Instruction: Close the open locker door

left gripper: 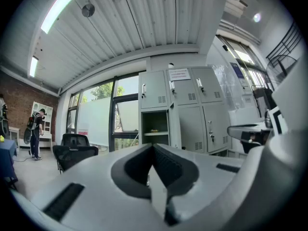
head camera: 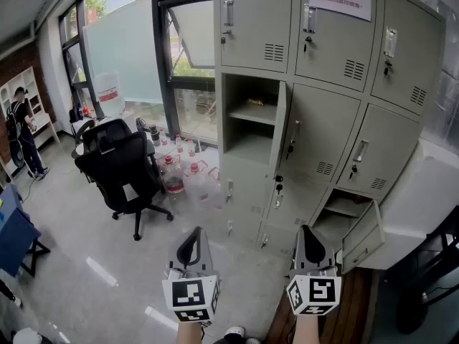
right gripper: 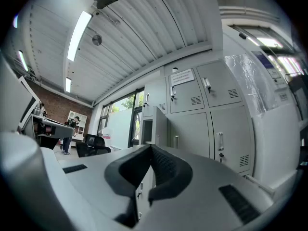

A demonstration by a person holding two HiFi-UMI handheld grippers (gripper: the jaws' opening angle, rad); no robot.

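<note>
We are holding the left gripper (head camera: pixel 191 244) level, its jaws pressed together with nothing between them and touching nothing. Well off to its left, a black office chair (head camera: pixel 118 165) is standing on the floor, and a person (head camera: pixel 21 131) is standing farther away beside a white shelf. Ahead of this gripper, a cluster of water bottles (head camera: pixel 183 172) is sitting below the window, just beside the locker bank (head camera: pixel 326 131) and left of the line toward the door. We are holding the right gripper (head camera: pixel 310 241) beside the left one, tipped slightly upward, its jaws likewise pressed together and empty. The open locker door (head camera: pixel 280 129) is hanging ahead of and above both grippers, well apart from them. It is swinging out nearly edge-on toward us from the left compartment (head camera: pixel 247 124) of the middle row, where a shelf is showing. Near the right gripper, on its right side, a second door (head camera: pixel 363 233) in the bottom row is also standing open.
</note>
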